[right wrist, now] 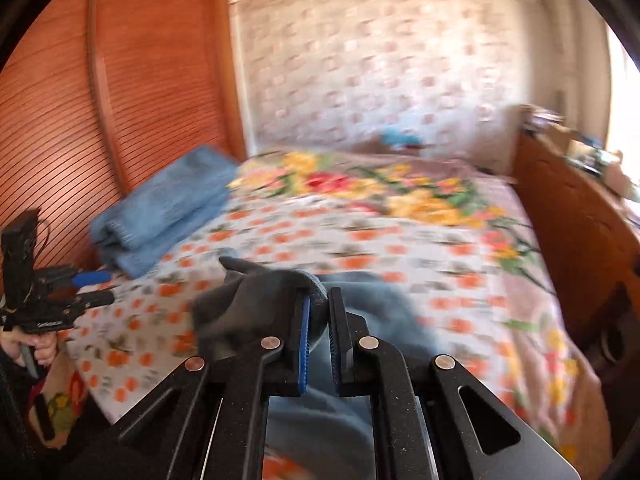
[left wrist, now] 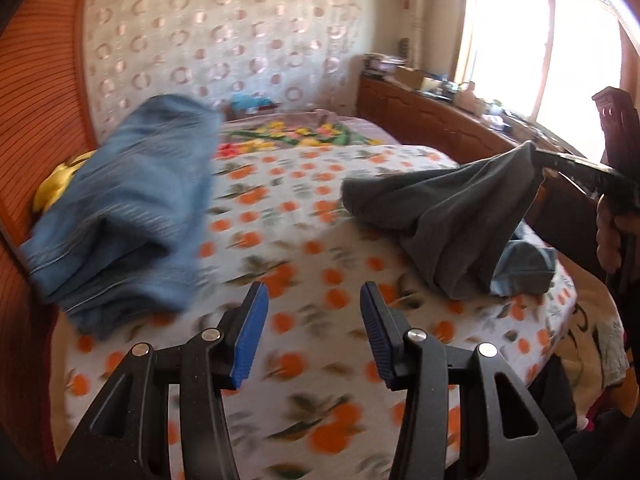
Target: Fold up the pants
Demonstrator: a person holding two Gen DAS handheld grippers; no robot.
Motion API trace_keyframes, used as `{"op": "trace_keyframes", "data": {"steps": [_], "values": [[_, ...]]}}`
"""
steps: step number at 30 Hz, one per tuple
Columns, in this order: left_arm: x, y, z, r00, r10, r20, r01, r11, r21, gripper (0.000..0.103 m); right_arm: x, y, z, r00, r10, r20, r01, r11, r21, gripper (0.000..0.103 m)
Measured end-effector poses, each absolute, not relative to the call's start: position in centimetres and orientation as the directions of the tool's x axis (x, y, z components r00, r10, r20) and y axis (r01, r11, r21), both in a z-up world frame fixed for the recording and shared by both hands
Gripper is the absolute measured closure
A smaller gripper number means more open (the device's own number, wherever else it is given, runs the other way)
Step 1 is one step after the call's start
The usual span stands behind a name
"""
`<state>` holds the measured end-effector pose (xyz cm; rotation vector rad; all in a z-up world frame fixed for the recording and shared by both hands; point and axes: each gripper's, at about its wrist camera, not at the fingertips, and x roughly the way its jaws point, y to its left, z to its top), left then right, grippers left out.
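Dark grey pants hang in a crumpled drape over the bed, pinched at one end by my right gripper. In the right wrist view my right gripper is shut on the grey pants. My left gripper is open and empty above the orange-flowered sheet; it also shows at the left of the right wrist view. A folded stack of blue jeans lies at the bed's left side by the headboard.
A light blue garment lies under the grey pants near the bed's right edge. A ribbed wooden headboard stands to the left. A wooden cabinet with clutter lines the right side under the window. A yellow item sits behind the jeans.
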<state>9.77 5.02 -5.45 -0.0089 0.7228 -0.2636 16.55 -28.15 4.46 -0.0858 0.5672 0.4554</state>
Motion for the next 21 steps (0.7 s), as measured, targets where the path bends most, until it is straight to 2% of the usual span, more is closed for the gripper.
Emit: {"op": "trace_keyframes", "data": {"steps": [9, 21], "values": [[12.1, -3.1, -5.3, 0.658, -0.355, -0.664, 0.377, 0.919, -0.117, 0.054, 13.5, -38.6, 5.4, 0.849, 0.194, -0.492, -0.203, 0.979, 0.037, 0.095], [12.3, -11.2, -7.9, 0.549, -0.453, -0.703, 0.505, 0.849, -0.153, 0.054, 12.4, -38.4, 4.8, 0.867, 0.172, -0.468, -0.182, 0.983, 0.025, 0.095]]}}
